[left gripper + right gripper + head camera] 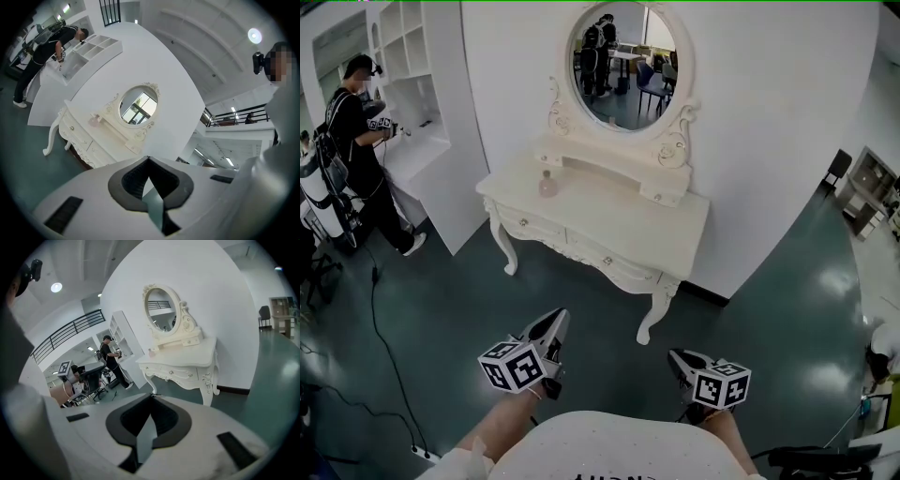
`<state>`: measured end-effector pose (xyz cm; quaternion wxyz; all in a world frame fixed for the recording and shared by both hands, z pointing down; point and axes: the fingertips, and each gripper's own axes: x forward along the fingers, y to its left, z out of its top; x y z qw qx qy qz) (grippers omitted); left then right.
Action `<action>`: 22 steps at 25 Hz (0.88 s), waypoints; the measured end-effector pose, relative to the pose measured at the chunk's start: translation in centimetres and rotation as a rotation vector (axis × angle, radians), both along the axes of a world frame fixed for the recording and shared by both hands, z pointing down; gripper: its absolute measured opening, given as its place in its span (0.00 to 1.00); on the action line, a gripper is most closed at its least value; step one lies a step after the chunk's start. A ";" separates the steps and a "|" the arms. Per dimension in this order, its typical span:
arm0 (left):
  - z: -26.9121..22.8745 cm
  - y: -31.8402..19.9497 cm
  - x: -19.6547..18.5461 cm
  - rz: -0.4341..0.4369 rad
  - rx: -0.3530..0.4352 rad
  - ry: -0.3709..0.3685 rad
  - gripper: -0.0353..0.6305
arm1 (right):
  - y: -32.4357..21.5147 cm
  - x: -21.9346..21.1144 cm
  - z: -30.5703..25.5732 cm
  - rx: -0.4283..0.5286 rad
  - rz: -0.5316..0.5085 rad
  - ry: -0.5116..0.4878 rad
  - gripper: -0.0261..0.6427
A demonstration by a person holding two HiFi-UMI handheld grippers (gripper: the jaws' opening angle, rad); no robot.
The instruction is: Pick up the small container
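Small container (547, 185), pinkish, stands toward the left back of the white dressing counter (609, 225), below the oval mirror (623, 61), well apart from both tools. Left gripper (557, 321) and right gripper (677, 356) hang low over the green floor (750, 281), fingers of each pressed together, nothing between them. Likely carried shut for the approach. Fingers must spread before any grasp.
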<state>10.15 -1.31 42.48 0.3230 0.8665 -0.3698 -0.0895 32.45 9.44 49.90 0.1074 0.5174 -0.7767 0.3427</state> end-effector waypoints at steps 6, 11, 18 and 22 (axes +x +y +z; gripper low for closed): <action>0.8 -0.7 0.1 0.018 -0.031 0.016 0.06 | -2.0 -1.2 0.6 0.004 -0.052 0.005 0.05; -0.3 0.9 0.8 0.082 -0.028 -0.011 0.06 | -2.1 -3.0 0.5 -0.009 -0.134 0.025 0.05; -1.4 1.7 -0.7 0.065 0.006 -0.054 0.06 | -4.6 -6.4 1.7 -0.037 -0.253 0.031 0.05; -0.9 -0.6 -2.7 -0.047 0.023 -0.054 0.06 | -7.7 -8.0 2.7 -0.025 -0.342 0.072 0.05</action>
